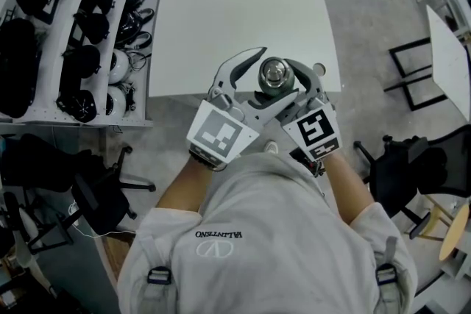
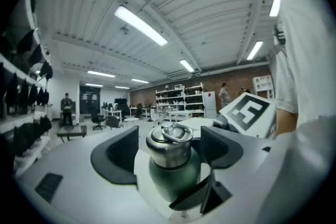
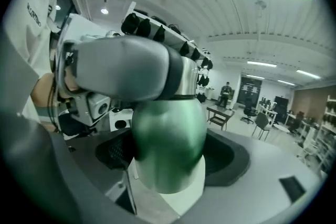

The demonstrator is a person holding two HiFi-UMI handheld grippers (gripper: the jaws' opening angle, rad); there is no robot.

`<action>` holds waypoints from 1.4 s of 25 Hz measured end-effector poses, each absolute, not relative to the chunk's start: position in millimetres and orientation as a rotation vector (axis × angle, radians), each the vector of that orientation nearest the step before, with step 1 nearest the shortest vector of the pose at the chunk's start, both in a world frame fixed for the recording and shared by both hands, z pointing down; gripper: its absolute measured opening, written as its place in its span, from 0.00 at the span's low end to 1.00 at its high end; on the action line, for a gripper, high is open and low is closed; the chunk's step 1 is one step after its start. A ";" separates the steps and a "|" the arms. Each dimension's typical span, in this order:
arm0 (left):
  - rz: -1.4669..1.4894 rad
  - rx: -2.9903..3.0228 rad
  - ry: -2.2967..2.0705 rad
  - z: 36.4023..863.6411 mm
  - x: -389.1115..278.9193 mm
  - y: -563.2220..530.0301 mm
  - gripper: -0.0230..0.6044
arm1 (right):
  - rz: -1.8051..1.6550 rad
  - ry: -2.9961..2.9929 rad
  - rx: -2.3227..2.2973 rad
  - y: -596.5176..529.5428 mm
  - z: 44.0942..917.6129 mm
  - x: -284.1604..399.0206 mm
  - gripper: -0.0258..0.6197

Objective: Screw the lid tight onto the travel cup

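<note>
right gripper (image 3: 168,155): my jaws clamp the travel cup (image 3: 168,139) by its green body | left gripper (image 2: 169,150): jaws wide open either side of the lid (image 2: 169,140), not touching | white table (image 1: 243,11) below, rack (image 1: 62,84) to its left

The green metal travel cup (image 3: 168,139) with its round steel lid (image 2: 170,136) stood upright between both tongs, over the near edge of the white rectangular tabletop (image 1: 235,11). The left tongs (image 2: 169,152) stood open on either side of the lid, and the pads did not touch it. The right tongs (image 3: 168,157) clasped the cup's body below. A white rack of dark helmets (image 1: 66,33) stood left of the tabletop, and a black office chair (image 1: 408,169) stood to its right.
</note>
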State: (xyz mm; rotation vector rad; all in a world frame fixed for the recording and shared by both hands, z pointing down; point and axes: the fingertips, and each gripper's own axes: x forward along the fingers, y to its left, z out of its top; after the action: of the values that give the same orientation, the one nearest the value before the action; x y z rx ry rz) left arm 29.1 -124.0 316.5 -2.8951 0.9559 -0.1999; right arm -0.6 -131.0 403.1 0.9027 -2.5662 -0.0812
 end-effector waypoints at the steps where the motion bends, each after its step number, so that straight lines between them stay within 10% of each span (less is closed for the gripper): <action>1: -0.177 -2.929 1.037 318.8 26.7 -127.6 0.62 | -0.077 -2.541 0.945 -133.9 404.1 1.7 0.64; 10: -0.222 -2.939 1.178 329.9 24.7 -130.2 0.44 | -0.039 -2.461 1.045 -135.7 414.6 6.1 0.64; 23: -0.069 -2.931 0.540 295.0 34.7 -95.1 0.43 | 0.119 -2.920 0.493 -93.3 383.0 -12.4 0.64; 35: 0.218 -2.856 1.171 284.2 -21.7 -130.1 0.57 | 0.061 -2.693 0.980 -138.2 397.2 17.7 0.64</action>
State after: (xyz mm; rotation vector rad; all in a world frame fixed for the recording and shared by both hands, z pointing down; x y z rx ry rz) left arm -21.7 -130.1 284.2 -2.8561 1.1714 0.2185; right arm 17.7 -138.2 397.2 0.9797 -2.6927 0.0614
